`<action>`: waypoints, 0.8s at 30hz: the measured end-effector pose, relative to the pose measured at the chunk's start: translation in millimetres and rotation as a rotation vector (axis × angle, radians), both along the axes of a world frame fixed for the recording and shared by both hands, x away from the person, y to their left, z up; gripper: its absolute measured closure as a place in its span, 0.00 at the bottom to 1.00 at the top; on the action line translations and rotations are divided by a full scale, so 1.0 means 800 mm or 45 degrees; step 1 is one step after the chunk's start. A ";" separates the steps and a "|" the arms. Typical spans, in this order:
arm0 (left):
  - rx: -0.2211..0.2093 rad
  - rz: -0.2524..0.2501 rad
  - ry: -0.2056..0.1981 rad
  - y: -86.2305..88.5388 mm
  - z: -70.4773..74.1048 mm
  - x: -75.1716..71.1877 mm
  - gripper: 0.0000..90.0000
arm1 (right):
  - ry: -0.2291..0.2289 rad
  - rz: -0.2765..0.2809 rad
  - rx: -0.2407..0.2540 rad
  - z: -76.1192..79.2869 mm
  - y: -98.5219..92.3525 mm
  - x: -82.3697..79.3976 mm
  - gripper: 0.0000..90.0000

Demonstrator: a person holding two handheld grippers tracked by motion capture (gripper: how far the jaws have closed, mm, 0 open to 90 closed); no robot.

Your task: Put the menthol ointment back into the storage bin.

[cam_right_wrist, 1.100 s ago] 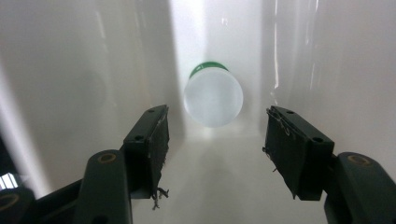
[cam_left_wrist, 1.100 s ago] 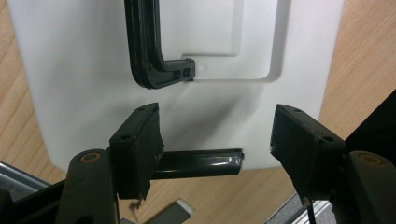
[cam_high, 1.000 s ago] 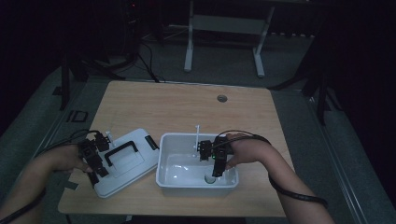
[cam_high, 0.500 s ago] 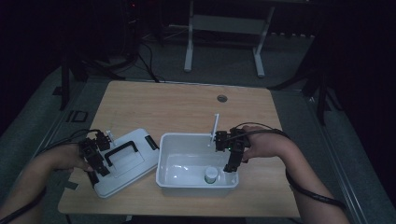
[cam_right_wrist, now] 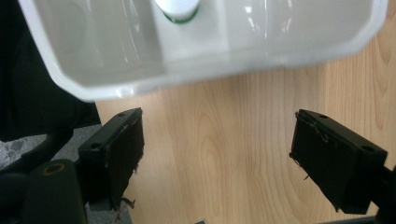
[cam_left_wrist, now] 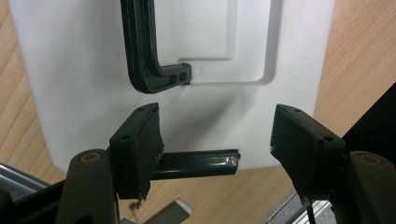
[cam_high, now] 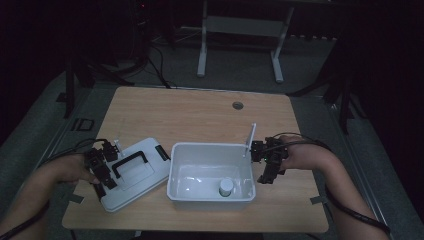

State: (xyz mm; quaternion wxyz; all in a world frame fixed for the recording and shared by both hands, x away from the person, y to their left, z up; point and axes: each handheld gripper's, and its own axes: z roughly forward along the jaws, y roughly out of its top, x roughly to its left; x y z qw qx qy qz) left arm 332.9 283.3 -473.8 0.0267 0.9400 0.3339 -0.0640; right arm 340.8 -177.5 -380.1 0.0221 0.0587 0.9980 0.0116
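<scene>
A white bin [cam_high: 172, 175] stands at the table's front middle. A small white bottle [cam_high: 226, 186] with a green band [cam_right_wrist: 177, 9] stands upright inside it, near the front right. My right gripper [cam_high: 265, 178] is outside the bin's right wall, over bare wood. Its jaws [cam_right_wrist: 217, 149] have just been opening and are open with nothing between them. The white lid [cam_high: 145, 175] with a black handle [cam_high: 131, 162] lies left of the bin. My left gripper [cam_high: 106, 178] hovers over the lid's left end, open [cam_left_wrist: 217, 140]. A black latch bar [cam_left_wrist: 196, 164] lies between its jaws, apart from the right one.
A thin white flap [cam_high: 251, 135] sticks up at the bin's far right corner. The wooden table [cam_high: 200, 115] has a round cable hole [cam_high: 238, 105] at the back. Dark floor and a desk frame [cam_high: 240, 45] lie beyond.
My right gripper has lifted out of the bin and moved right, past its wall. The small bottle now stands free in the bin. The left gripper has stayed still.
</scene>
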 end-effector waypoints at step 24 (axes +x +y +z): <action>-0.020 -0.005 0.032 -0.005 -0.003 0.004 0.37 | -0.027 -0.125 -0.063 -0.042 -0.083 0.003 0.19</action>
